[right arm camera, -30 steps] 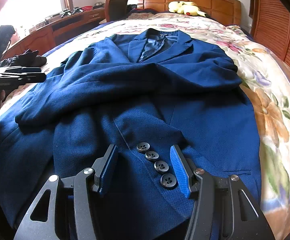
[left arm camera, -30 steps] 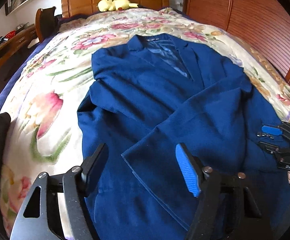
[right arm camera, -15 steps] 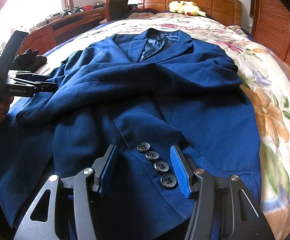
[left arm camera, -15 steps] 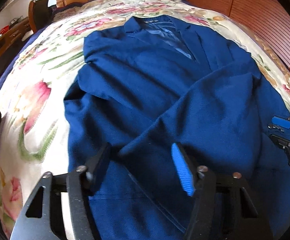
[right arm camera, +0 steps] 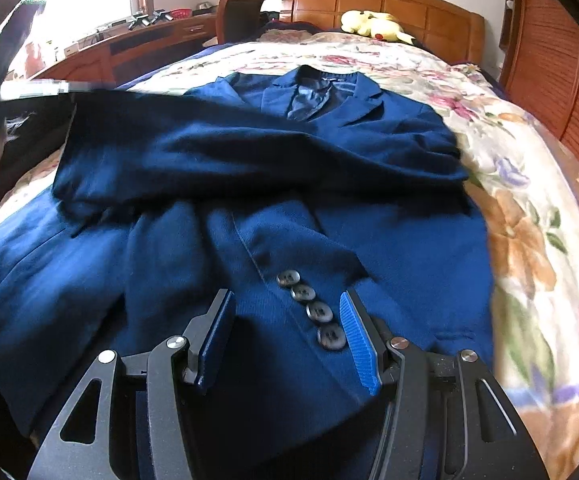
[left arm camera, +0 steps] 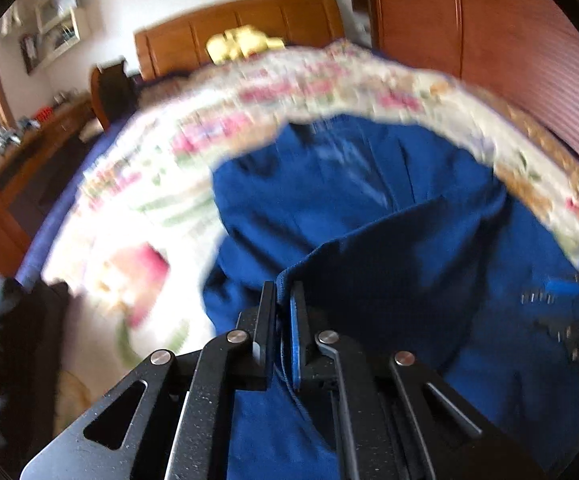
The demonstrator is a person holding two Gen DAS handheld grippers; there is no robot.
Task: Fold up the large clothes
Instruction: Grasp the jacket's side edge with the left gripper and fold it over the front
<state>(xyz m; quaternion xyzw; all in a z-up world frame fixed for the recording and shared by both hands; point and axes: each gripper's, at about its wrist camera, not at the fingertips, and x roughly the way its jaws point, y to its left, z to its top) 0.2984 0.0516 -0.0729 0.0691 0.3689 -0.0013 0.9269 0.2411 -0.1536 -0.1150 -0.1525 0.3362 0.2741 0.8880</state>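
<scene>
Your left tongs (left arm camera: 282, 312) have just closed on the cuff of the navy woven jacket (right arm camera: 273, 184), lifting that sleeve. Both sleeves lie crossed; the body isn't folded yet. The jacket lies on the floral bed (right arm camera: 529, 216). Only the right view shows four buttons (right arm camera: 313, 308) at 6 o'clock between your right tongs (right arm camera: 287, 332), standing apart.

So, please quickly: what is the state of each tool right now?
Left tool: jaws have just been closing, now shut on an edge of the blue jacket.
Right tool: open, holding nothing, over the sleeve buttons.
</scene>
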